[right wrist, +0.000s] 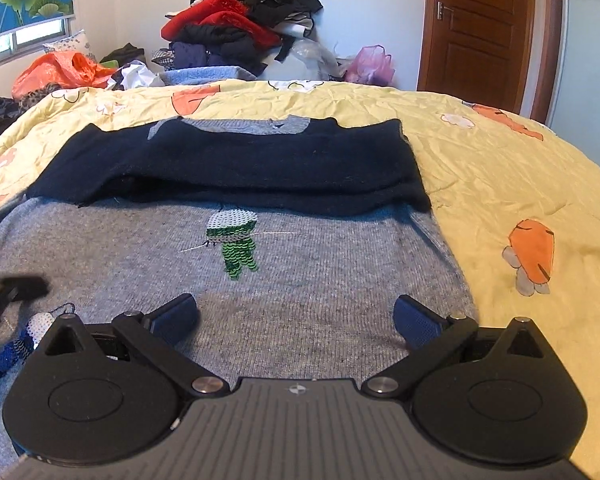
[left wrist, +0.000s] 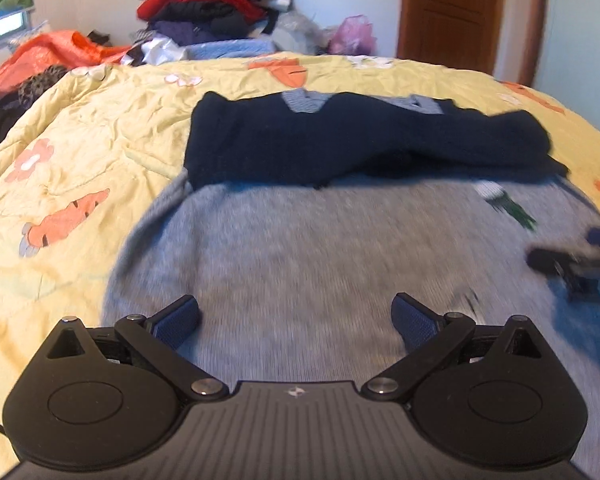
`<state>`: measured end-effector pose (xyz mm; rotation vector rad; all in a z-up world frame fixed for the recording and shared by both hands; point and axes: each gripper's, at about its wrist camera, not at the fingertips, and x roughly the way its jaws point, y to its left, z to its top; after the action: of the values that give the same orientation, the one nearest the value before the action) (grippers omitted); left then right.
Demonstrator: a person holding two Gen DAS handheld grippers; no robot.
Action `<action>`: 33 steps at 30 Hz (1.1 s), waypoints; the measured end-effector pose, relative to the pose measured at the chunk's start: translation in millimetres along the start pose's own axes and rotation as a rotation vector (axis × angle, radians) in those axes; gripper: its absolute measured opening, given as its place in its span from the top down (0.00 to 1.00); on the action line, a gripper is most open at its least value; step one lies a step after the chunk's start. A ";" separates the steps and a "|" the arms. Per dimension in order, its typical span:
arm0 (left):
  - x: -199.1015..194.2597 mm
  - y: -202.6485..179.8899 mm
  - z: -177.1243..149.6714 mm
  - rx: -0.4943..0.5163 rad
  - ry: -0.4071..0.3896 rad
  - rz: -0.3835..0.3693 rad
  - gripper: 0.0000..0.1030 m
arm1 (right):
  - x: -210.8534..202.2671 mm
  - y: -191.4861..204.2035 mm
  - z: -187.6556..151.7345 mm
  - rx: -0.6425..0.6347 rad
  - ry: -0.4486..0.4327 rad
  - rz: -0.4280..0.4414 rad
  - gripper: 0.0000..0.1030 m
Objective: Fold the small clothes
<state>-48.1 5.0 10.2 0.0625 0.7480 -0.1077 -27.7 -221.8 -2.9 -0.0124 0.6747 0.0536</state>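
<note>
Mid-fold on the grey knit sweater (right wrist: 320,280) with navy blue sleeves (right wrist: 236,168): it lies flat on the yellow carrot-print quilt (right wrist: 500,168), near the bed's front edge, with both sleeves already laid across the chest in a dark band. Judging from that, the next step is the bottom-to-top fold.

Left to right:
- Left gripper (left wrist: 296,322): jaws wide, nothing between the blue pads (left wrist: 178,320). It hovers over the sweater's lower left part, tilted down towards the fabric. This view is smeared, so contact can't be judged.
- Sequin figure in green and white (right wrist: 234,240) sits mid-chest, just below the sleeve band; it makes a handy centre mark.
- Right gripper (right wrist: 296,322): jaws fully wide and empty, above the lower right part, close to the side seam, also angled down.

Next move, as I read it: each gripper drops to the hem at its own corner, pinches both layers, lifts and carries the hem up over the sleeves. Risk: knit is soft, so one layer may slip or the sleeves drag out of place.

Clothes pile (right wrist: 236,32) at the far edge is not involved.
</note>
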 end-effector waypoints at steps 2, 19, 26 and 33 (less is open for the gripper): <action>-4.3 2.7 -10.2 -0.007 -0.044 -0.018 0.00 | -0.4 -0.3 0.0 0.001 0.000 0.001 0.00; -4.8 5.1 -8.5 -0.036 -0.044 -0.002 0.00 | -0.1 -0.2 -0.2 0.002 -0.001 0.002 0.00; -4.6 4.8 -8.6 -0.034 -0.044 -0.001 0.00 | -0.3 -0.3 -0.2 0.002 -0.001 0.002 0.00; -4.6 4.9 -8.5 -0.035 -0.045 -0.001 0.00 | -0.8 -0.8 -0.3 0.004 0.001 0.002 0.00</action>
<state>-56.6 11.0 7.3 0.0262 0.7051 -0.0966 -28.4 -222.6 -2.6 -0.0080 0.6756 0.0544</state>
